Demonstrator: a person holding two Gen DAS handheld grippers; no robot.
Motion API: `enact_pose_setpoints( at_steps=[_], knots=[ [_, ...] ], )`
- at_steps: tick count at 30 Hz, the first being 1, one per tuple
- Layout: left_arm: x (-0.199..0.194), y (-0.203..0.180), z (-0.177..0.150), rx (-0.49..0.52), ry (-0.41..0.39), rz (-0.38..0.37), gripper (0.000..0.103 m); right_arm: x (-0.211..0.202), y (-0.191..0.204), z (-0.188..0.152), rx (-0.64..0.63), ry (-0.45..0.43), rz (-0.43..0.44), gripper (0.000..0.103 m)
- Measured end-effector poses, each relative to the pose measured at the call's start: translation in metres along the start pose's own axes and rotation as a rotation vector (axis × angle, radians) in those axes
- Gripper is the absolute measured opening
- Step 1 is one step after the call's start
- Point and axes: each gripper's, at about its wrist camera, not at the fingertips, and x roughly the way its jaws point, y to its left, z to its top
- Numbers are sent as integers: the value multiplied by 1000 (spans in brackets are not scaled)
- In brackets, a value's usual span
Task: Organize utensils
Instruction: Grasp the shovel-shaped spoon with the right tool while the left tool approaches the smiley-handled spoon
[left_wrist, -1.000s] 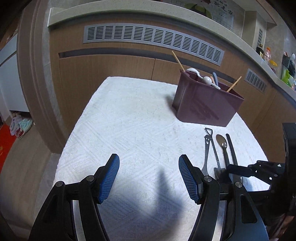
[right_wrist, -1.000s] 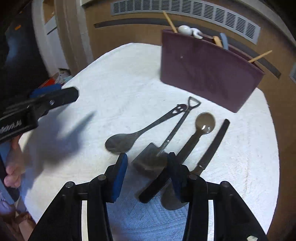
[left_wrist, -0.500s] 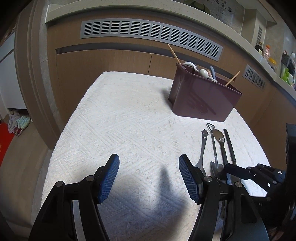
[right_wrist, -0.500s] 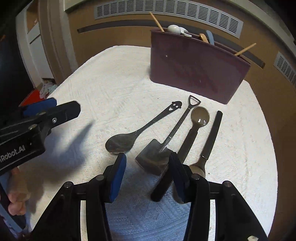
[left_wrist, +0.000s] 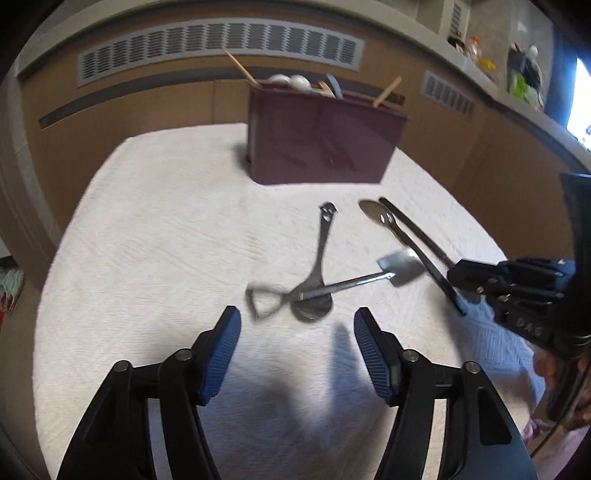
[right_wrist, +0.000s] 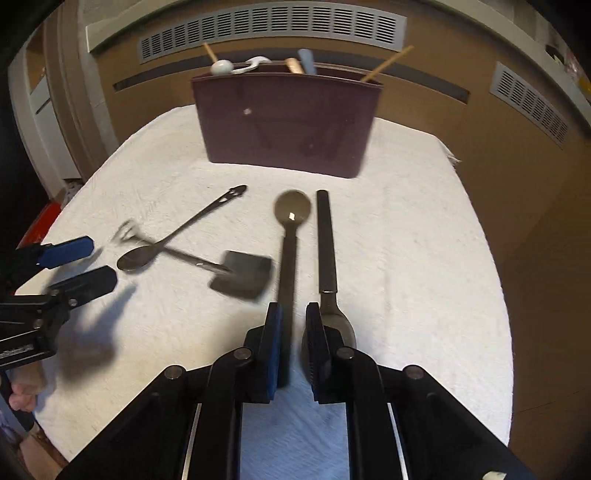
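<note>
**Kid:** Why is the right gripper (right_wrist: 294, 325) squeezed almost shut?

**Helper:** Its fingers are pinched on the black handle of the dark spoon (right_wrist: 290, 236). I think it grabs the handle end because the handle is thin and easy to pinch. The round bowl end points at the purple box (right_wrist: 284, 125).

**Kid:** What is the box for?

**Helper:** It stands at the back of the white cloth (right_wrist: 424, 240). Chopsticks and white spoons already stick up out of it, so I think the loose things go there too.

**Kid:** And the left gripper (left_wrist: 297, 332)?

**Helper:** Its blue fingers are spread wide and hold nothing. It hangs just in front of the little shovel spoon (left_wrist: 332, 284). That one lies across the smiley spoon (left_wrist: 319, 266), so it may be the easier one to lift first.

**Kid:** What about the knife (right_wrist: 327, 243)?

**Helper:** It lies flat just beside the dark spoon, with its round end next to the right finger
</note>
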Motion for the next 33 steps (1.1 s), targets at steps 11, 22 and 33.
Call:
enact_pose_setpoints(
  at_steps=[11,22,33],
  knots=[
    [18,-6,16,6,33,76,59,-19,-8,-7,-45,-93,165,39],
    [-22,49,18,-190,-43,96,60,18,14,26,-111,89,318,50],
    [-25,40,10,-140,-55,89,66,40,11,38,202,141,324,48]
  ],
)
